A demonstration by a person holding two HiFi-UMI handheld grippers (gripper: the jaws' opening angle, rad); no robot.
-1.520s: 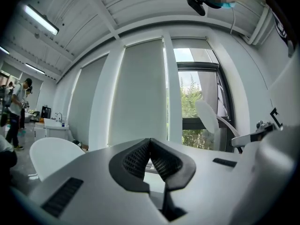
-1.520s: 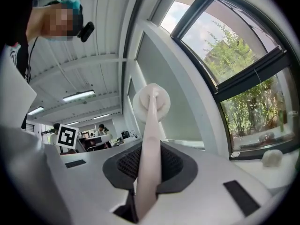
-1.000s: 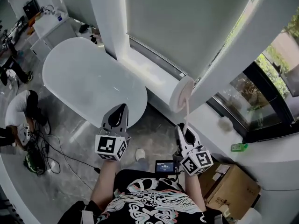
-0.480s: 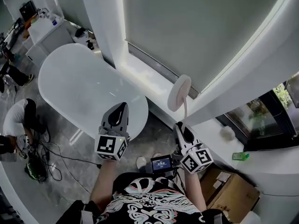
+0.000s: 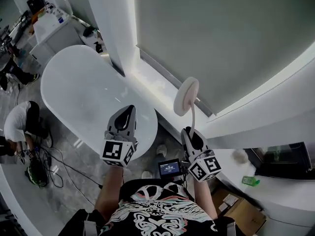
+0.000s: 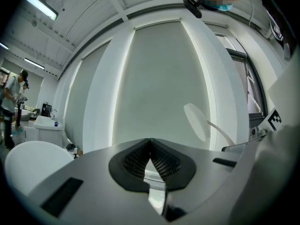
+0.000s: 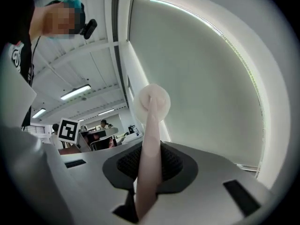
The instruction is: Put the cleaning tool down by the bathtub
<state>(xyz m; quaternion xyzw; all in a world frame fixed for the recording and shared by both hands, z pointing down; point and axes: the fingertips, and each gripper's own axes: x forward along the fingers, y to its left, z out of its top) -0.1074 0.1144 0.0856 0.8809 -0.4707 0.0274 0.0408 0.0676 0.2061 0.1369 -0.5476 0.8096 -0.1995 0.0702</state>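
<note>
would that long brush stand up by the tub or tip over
Likely tips: the brush has a wide round head on a thin handle. Probably light, since the right hand-held gripper holds it upright by the handle's end alone.

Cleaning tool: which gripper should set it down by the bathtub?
Right. The right gripper is clamped on the cleaning tool by its handle, round pad up. The left gripper is shut and empty, so it would likely need a handover before reaching the bathtub.

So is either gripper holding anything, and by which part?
The right gripper grips the scrubber by its handle's lower end; the left gripper is shut, empty.
</note>
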